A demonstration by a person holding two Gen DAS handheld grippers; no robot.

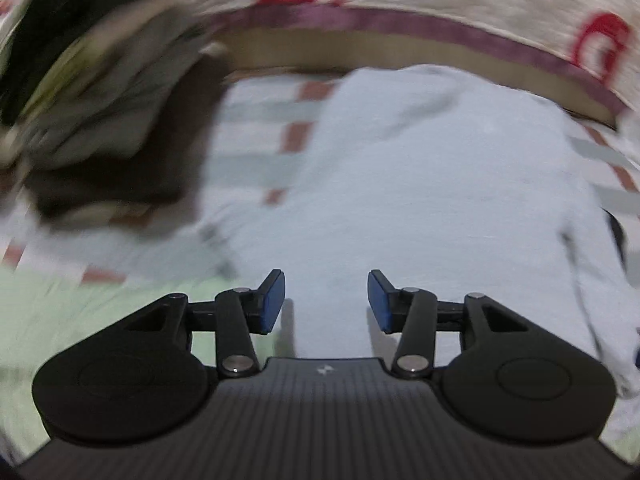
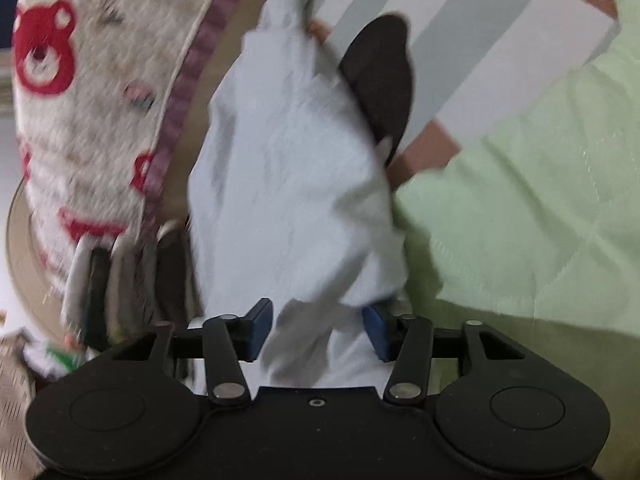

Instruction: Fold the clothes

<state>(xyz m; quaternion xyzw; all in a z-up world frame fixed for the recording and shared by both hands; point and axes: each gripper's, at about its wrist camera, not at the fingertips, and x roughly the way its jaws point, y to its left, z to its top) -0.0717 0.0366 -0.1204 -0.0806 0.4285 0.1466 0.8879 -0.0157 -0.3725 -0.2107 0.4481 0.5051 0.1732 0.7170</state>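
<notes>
A white garment point(image 1: 400, 200) lies spread on the bed, filling the middle of the left wrist view. My left gripper point(image 1: 326, 300) hovers over its near part, open, with nothing between its blue pads point(image 1: 274, 300). In the right wrist view the same white garment point(image 2: 288, 160) is bunched lengthwise and runs away from my right gripper point(image 2: 318, 332). A loose fold of it lies between the jaws, which stand apart and do not press on it. Both views are blurred.
A pile of dark and pale clothes point(image 1: 100, 120) sits at the left, and a stack of folded ones point(image 2: 104, 280). There is a pale green quilt point(image 2: 520, 200), a grey-striped sheet point(image 2: 480, 40), a bear-print blanket point(image 2: 80, 100) and a dark brown rounded shape point(image 2: 380, 76).
</notes>
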